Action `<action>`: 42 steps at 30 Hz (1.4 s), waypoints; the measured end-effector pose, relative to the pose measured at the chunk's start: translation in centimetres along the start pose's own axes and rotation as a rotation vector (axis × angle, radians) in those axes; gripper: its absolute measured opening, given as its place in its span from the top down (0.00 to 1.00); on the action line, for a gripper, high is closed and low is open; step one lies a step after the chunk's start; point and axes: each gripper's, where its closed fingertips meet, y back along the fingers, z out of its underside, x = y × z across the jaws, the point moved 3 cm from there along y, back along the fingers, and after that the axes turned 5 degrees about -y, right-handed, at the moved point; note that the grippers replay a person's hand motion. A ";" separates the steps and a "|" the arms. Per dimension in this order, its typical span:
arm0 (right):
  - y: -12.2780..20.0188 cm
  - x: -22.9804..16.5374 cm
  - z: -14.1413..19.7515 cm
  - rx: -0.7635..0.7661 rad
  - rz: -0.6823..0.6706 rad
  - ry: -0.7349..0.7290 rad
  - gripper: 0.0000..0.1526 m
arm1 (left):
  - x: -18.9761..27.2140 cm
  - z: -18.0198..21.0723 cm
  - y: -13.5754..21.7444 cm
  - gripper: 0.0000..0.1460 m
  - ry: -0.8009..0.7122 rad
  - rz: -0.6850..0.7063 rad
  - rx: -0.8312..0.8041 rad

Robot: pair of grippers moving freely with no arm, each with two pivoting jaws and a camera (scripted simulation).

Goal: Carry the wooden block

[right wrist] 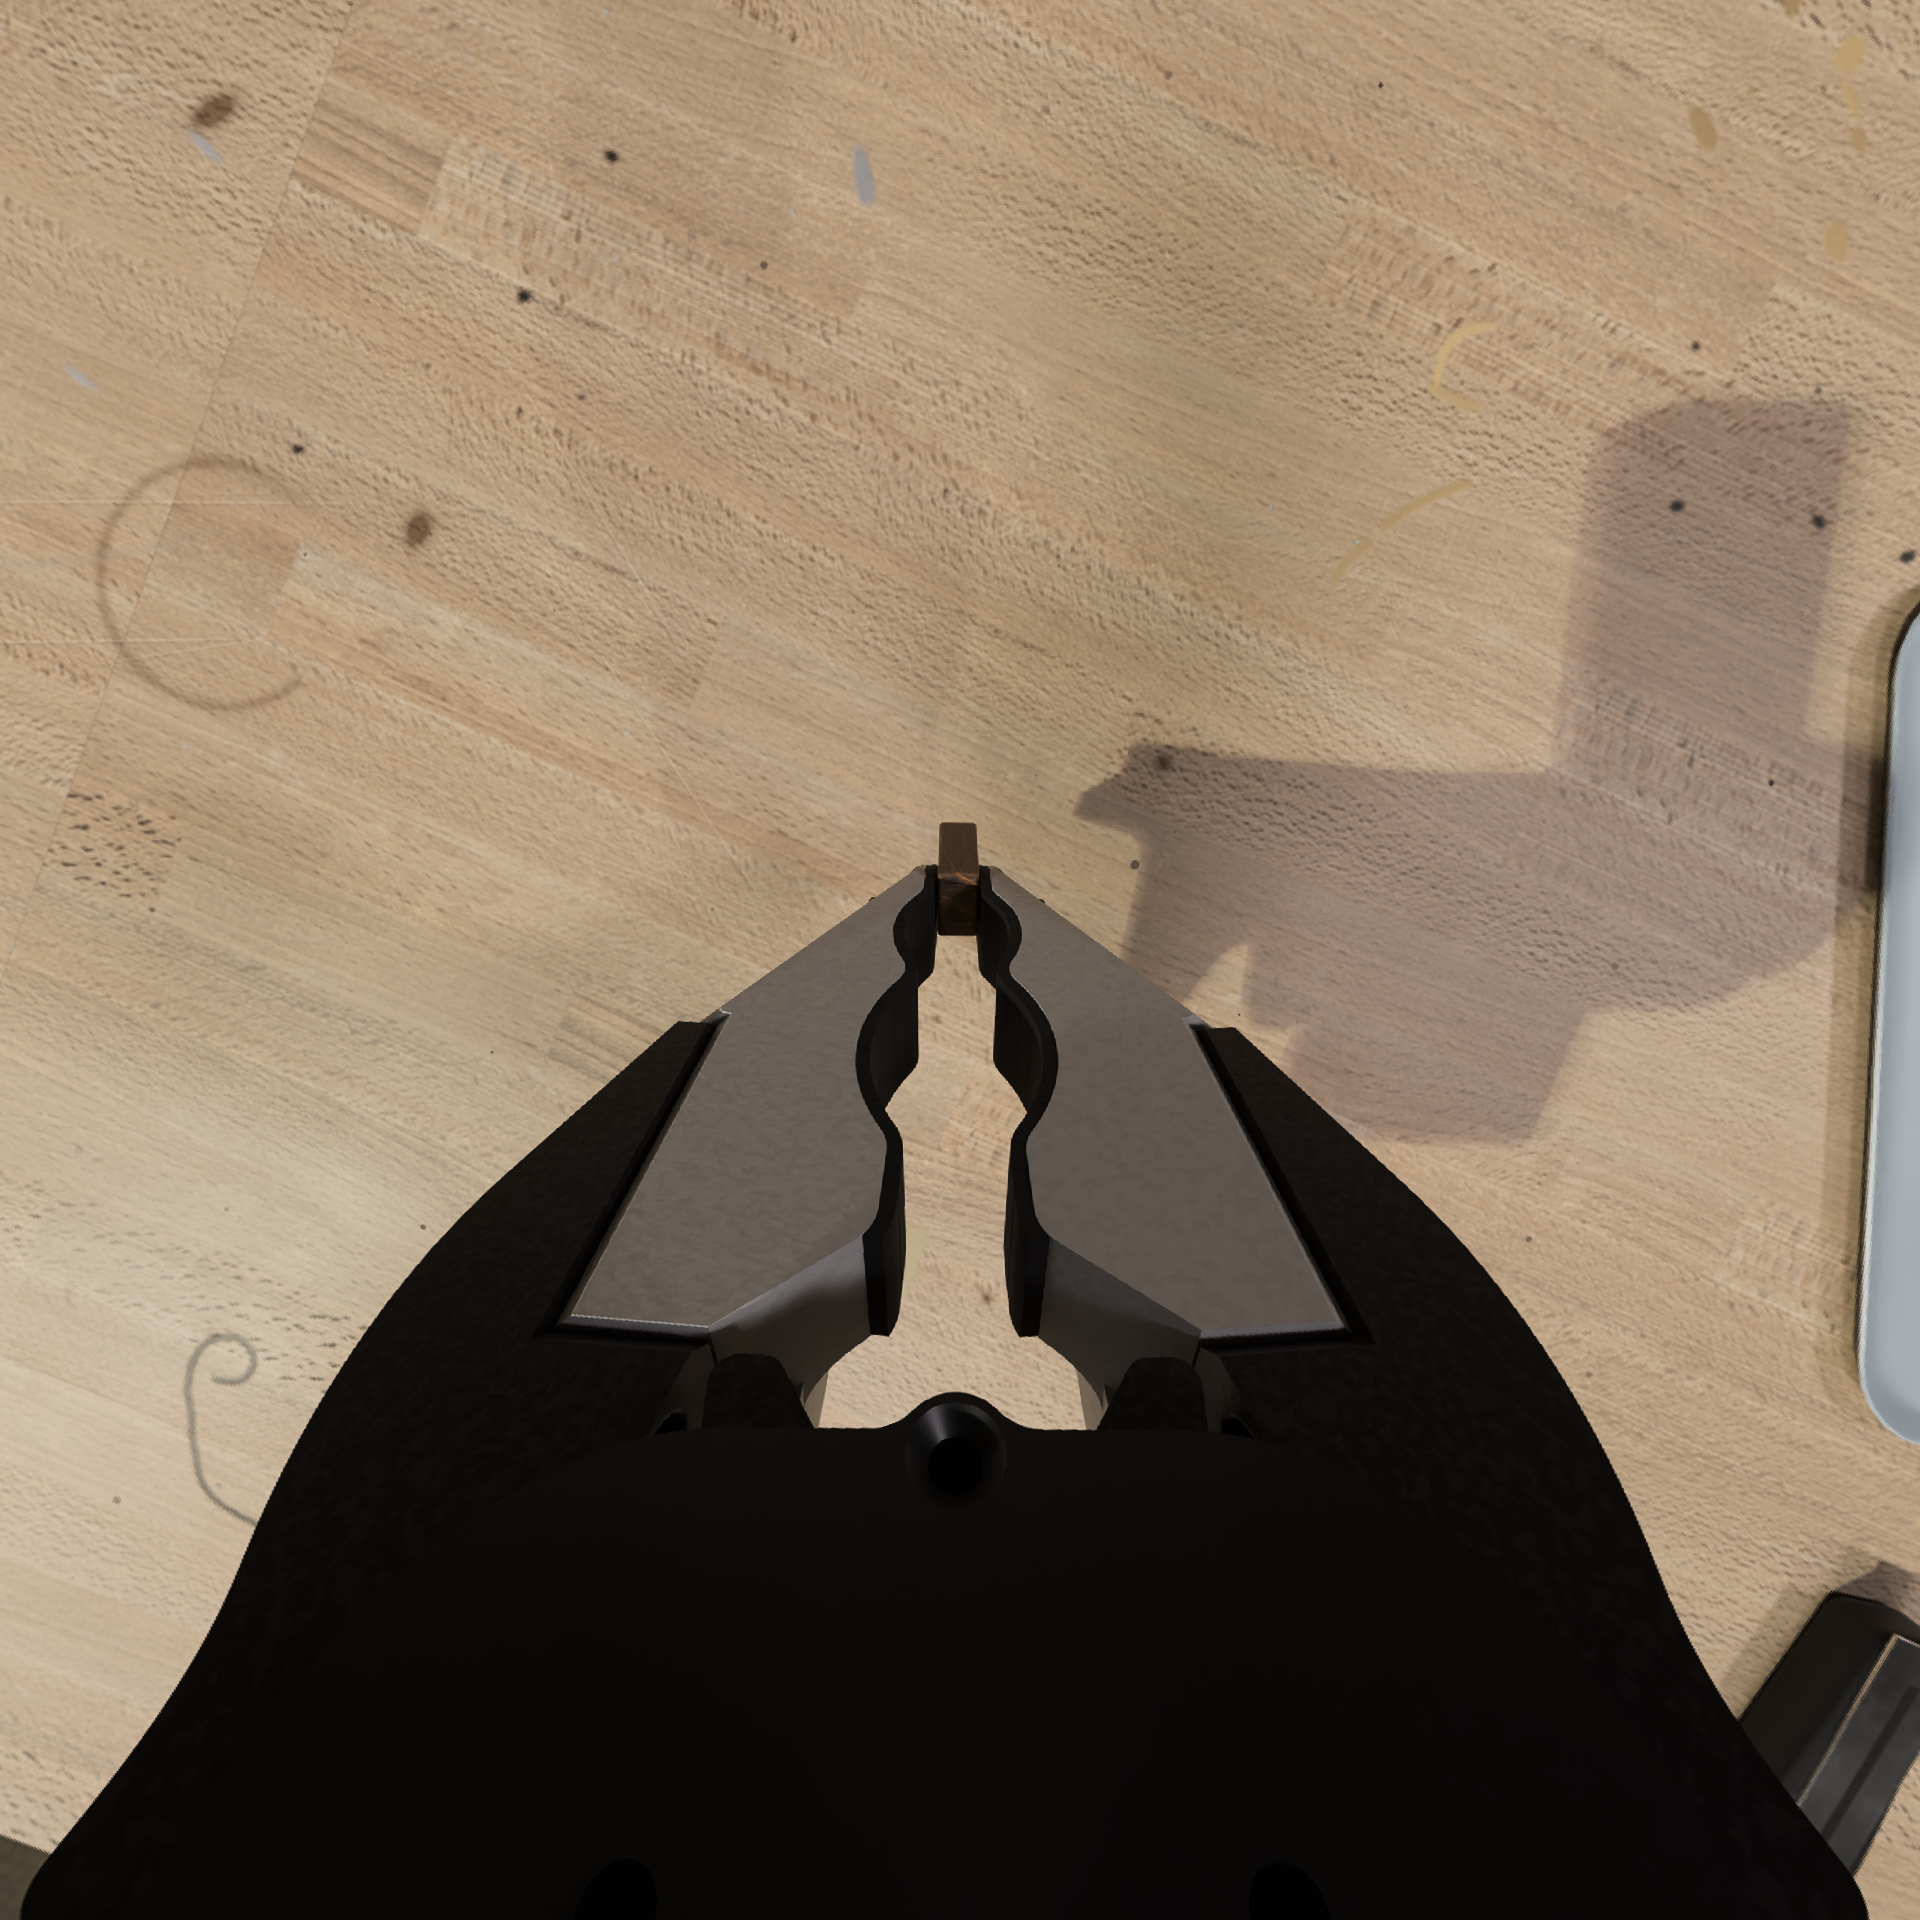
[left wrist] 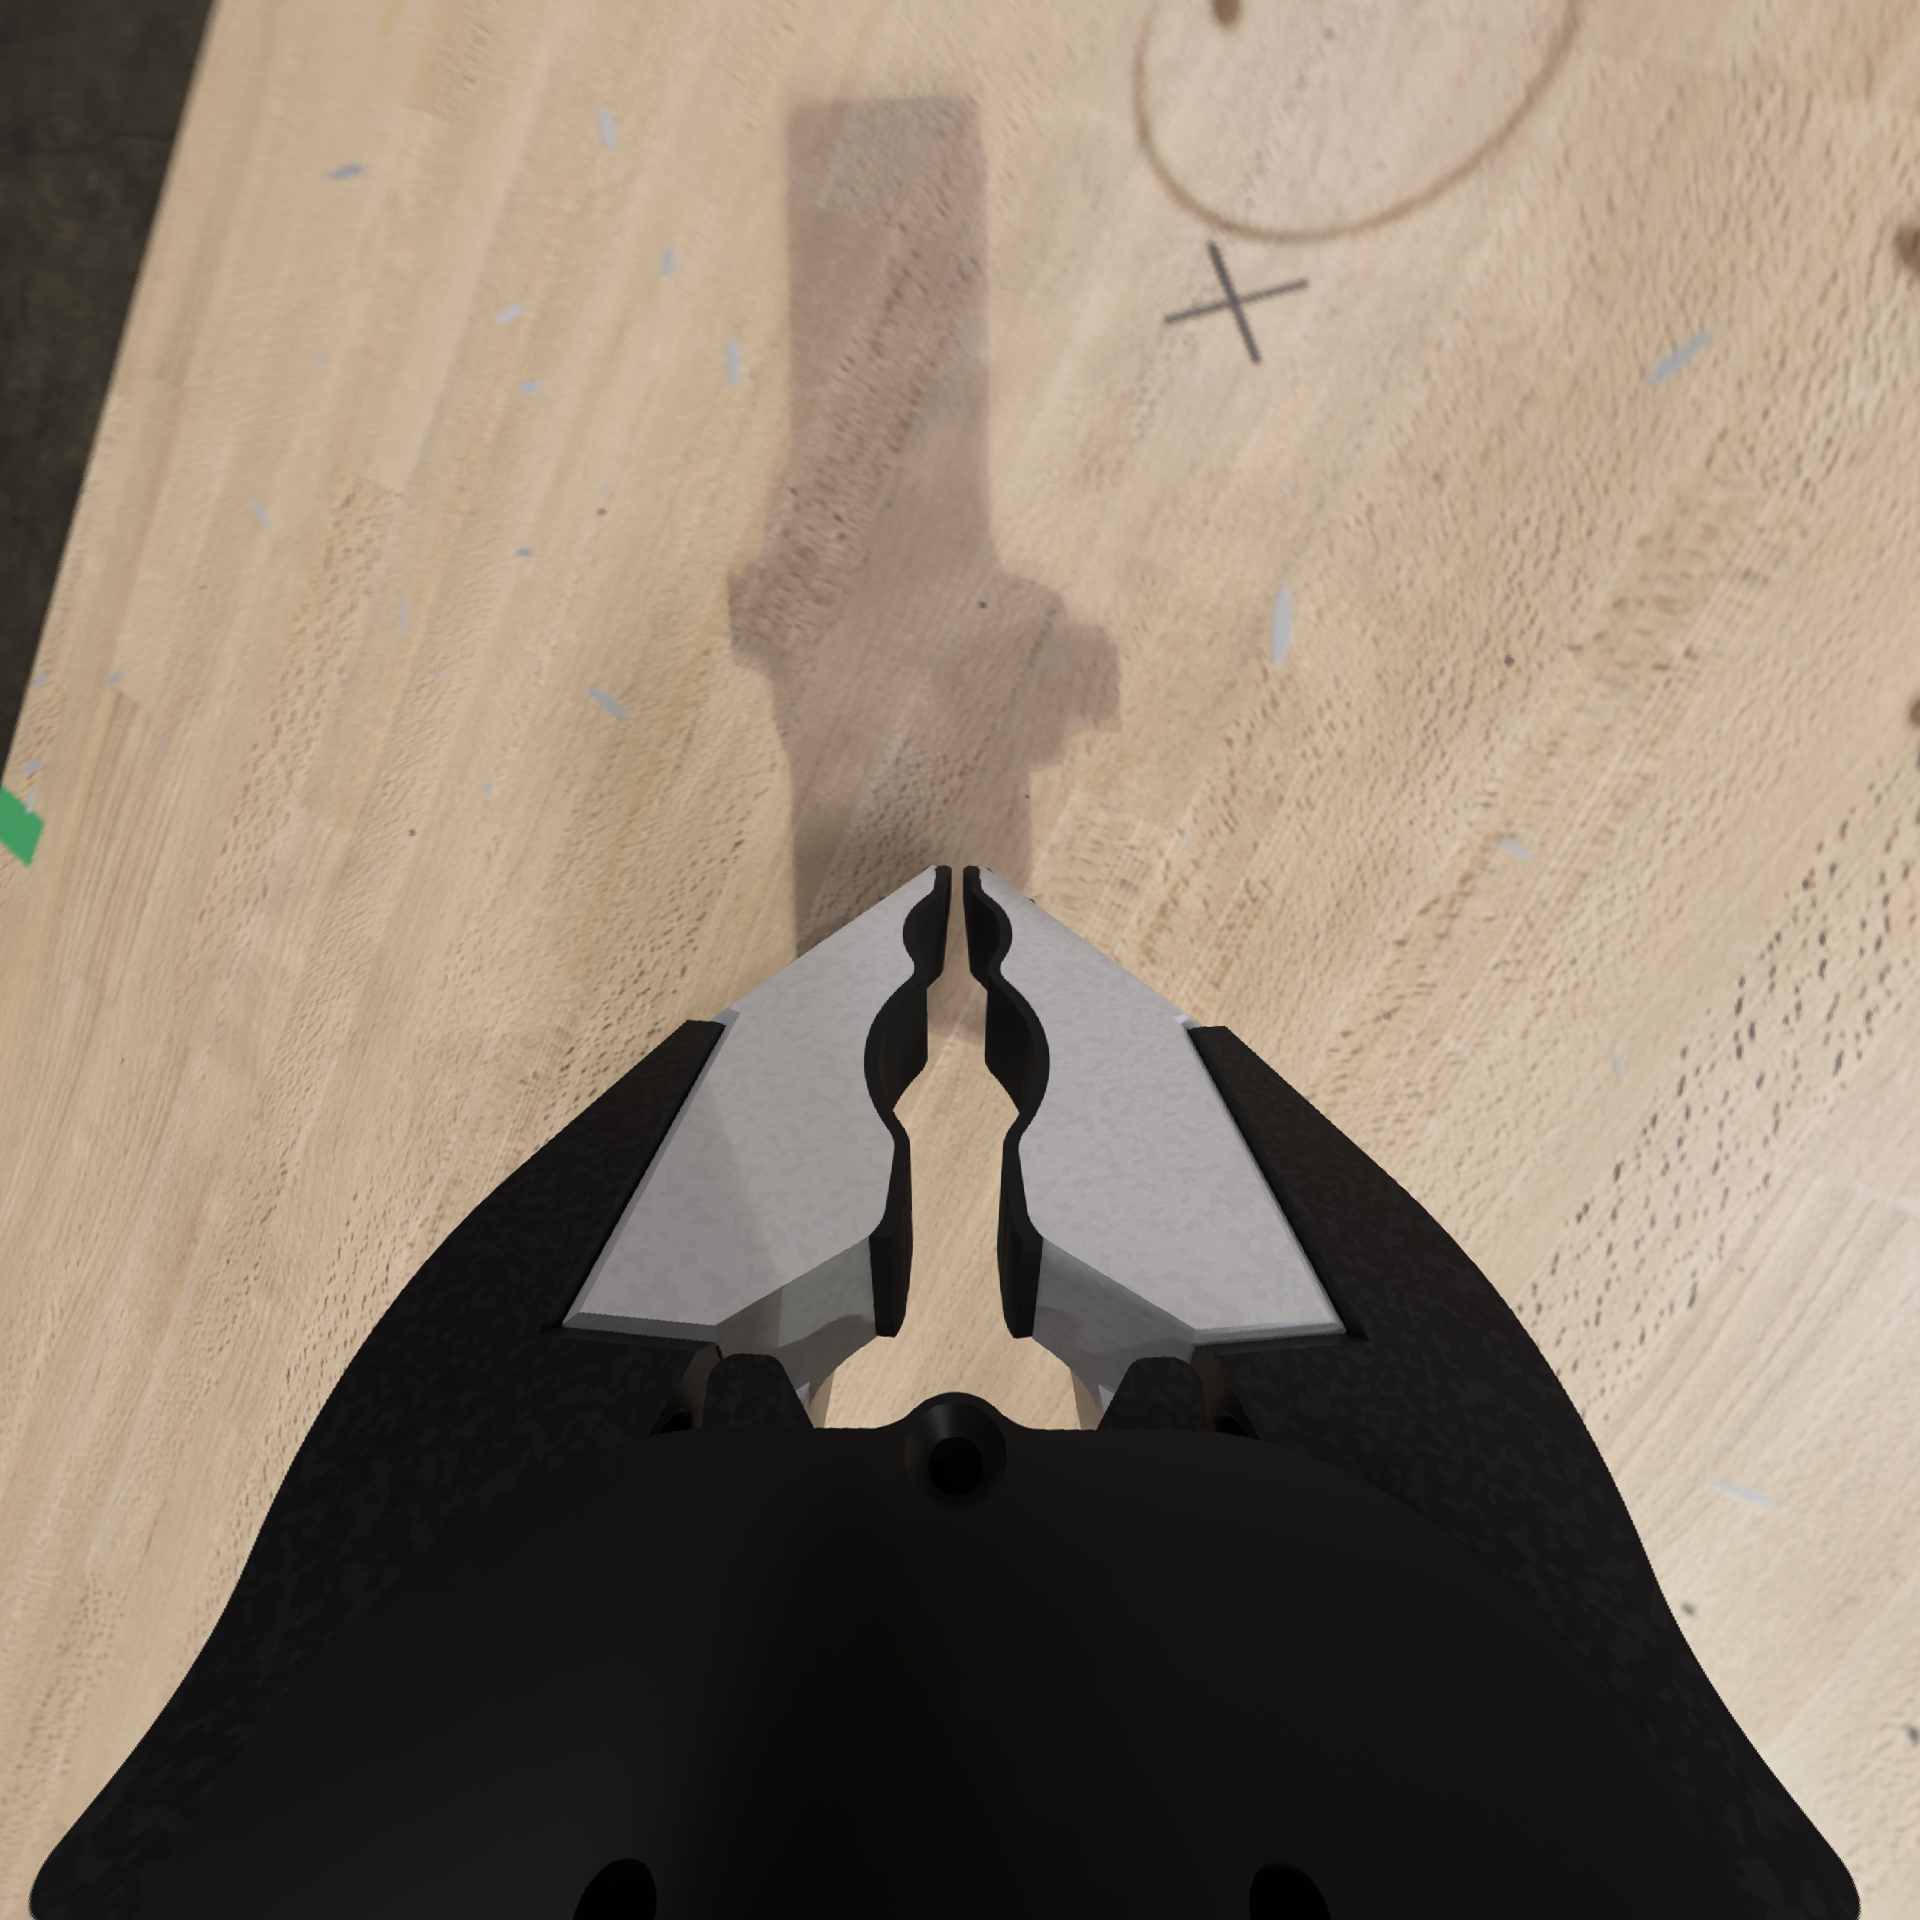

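The right gripper [right wrist: 958,896] pinches the block [right wrist: 957,883] at its very tips, above the table [right wrist: 623,623]. Such a shallow hold could let it slip out. The left gripper [left wrist: 957,881] is pressed together, empty.

Matt grainy wooden table [right wrist: 727,520]; dark glossy wooden block [right wrist: 957,883].

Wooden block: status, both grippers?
Right hand-held gripper shut on wooden block, above the table. Left hand-held gripper shut, empty. Pale tray at right, apart.
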 end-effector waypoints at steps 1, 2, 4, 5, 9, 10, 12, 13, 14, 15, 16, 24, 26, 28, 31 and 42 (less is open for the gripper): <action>0.0 0.0 0.0 -0.002 0.002 0.001 0.96 | 0.3 0.1 -0.2 1.00 -0.021 0.013 -0.014; 0.0 0.0 0.0 -0.004 0.005 0.001 0.96 | 0.6 0.1 -0.5 1.00 -0.041 0.024 -0.021; 0.0 0.0 0.0 -0.010 0.010 0.000 0.96 | 1.1 0.2 -0.8 1.00 -0.071 0.030 -0.033; 0.0 0.0 0.0 -0.012 0.012 -0.002 0.96 | 1.3 0.2 -1.0 1.00 -0.080 0.027 -0.041; -0.1 0.0 0.1 -0.021 0.022 -0.005 0.96 | 1.8 0.7 -1.5 1.00 -0.088 0.024 -0.092; -0.1 0.0 0.0 -0.023 0.024 -0.006 0.96 | 1.8 0.9 -1.6 1.00 -0.089 0.018 -0.106; -0.2 0.0 0.0 -0.024 0.025 -0.004 0.96 | 2.0 1.0 -1.6 1.00 -0.092 0.003 -0.113; -0.2 -0.1 -0.1 -0.025 0.024 -0.003 0.96 | 2.0 1.0 -1.6 1.00 -0.089 -0.006 -0.114; -0.3 -0.2 -0.1 -0.024 0.024 -0.003 0.96 | 2.1 0.9 -1.6 1.00 -0.084 -0.015 -0.119; -0.3 -0.2 -0.2 -0.024 0.023 -0.002 0.96 | 2.2 0.9 -1.6 1.00 -0.080 -0.025 -0.126; -0.4 -0.3 -0.3 -0.023 0.020 -0.001 0.96 | 2.3 0.9 -1.6 1.00 -0.076 -0.036 -0.135; -1.2 -1.3 -1.3 -0.004 -0.011 0.012 0.96 | 3.5 0.6 -1.3 1.00 0.008 -0.087 -0.180; -1.5 -1.8 -1.7 -0.008 -0.024 0.023 0.96 | 4.0 0.5 -1.1 1.00 0.037 -0.075 -0.184; -2.0 -2.4 -2.1 -0.009 -0.045 0.034 0.96 | 4.6 0.4 -0.9 1.00 0.052 -0.059 -0.188; -2.6 -3.2 -2.9 -0.013 -0.073 0.045 0.96 | 5.3 0.3 -0.6 1.00 0.046 -0.046 -0.185; -4.8 -5.4 -5.9 0.050 -0.141 -0.004 0.96 | 7.6 -0.3 -0.1 1.00 -0.014 -0.038 -0.114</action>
